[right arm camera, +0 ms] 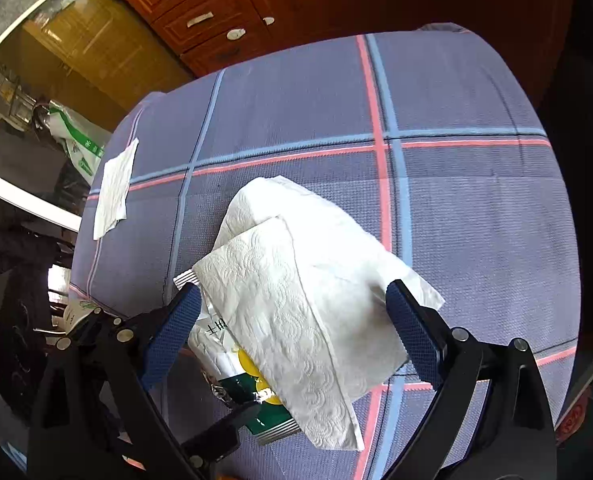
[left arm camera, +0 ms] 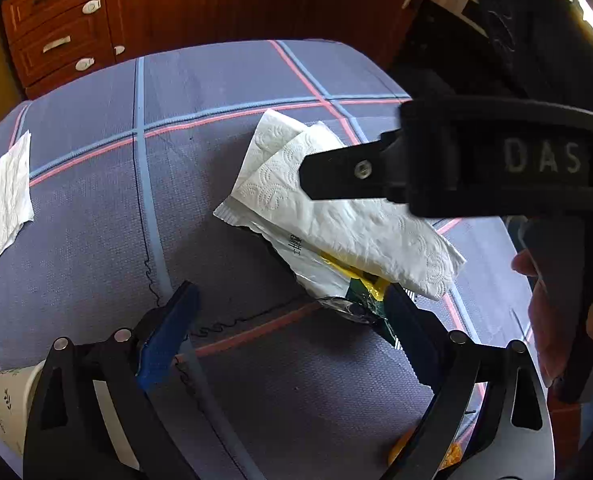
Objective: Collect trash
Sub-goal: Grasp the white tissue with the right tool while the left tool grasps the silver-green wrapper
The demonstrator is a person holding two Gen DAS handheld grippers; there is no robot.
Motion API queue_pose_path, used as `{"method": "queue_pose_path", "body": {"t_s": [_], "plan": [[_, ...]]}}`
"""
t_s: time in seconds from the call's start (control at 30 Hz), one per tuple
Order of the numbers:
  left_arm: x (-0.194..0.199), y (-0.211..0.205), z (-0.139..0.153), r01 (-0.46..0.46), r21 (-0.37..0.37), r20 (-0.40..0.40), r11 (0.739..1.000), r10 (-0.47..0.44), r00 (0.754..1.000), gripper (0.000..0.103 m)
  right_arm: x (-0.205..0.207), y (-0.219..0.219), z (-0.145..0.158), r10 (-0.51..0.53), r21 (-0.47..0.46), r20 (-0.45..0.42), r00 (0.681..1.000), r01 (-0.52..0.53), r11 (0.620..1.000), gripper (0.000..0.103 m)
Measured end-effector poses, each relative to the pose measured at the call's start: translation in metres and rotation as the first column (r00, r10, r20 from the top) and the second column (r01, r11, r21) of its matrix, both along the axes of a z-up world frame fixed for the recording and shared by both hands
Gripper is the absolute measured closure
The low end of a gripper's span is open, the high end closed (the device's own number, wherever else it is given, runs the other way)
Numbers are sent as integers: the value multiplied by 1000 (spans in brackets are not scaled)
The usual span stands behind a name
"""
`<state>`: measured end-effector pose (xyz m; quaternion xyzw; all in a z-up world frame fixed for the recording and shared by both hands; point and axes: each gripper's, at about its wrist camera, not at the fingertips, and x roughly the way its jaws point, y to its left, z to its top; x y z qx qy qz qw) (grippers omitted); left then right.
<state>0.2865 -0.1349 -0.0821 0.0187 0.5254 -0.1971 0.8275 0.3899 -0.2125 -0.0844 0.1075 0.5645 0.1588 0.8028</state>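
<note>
A home room: wooden drawers behind a table under a plaid cloth.

The paper towel hides most of the snack wrapper, and the paper cup is cut off at the frame's edge.

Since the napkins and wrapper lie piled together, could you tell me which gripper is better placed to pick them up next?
Right. The right gripper is open with its fingers either side of the paper napkins lying on the snack wrapper. The left gripper is also open but sits off to the pile's side.
</note>
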Motion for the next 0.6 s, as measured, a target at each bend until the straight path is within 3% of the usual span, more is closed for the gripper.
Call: {"method": "queue_pose_path", "body": {"t_s": [0.07, 0.13, 0.2, 0.27, 0.4, 0.5, 0.6], "plan": [[-2, 1, 0, -1, -6, 4, 1000, 1, 1000, 9, -3, 4, -3, 6, -21, 21, 1000, -6, 1000, 13], [-2, 1, 0, -1, -9, 6, 1000, 1, 1000, 8, -10, 6, -4, 20, -47, 48, 999, -17, 999, 23], [-2, 1, 0, -2, -9, 7, 1000, 2, 1000, 8, -16, 3, -5, 7, -58, 43, 999, -5, 998, 69], [-2, 0, 0, -2, -9, 7, 1000, 2, 1000, 8, -22, -7, -6, -37, 4, 25, 999, 37, 999, 81], [-3, -1, -1, 1, 5, 12, 1000, -1, 1000, 8, -38, -33, -4, -119, 68, 12, 993, 118, 991, 85], [-4, -6, -1, 0, 18, 9, 1000, 0, 1000, 8, -52, -49, -4, -162, 50, 8, 987, 162, 986, 85], [-1, -14, 0, 13, 5, -12, 1000, -13, 1000, 8, -66, -69, -9, -191, 95, -32, 981, 194, 976, 83]]}}
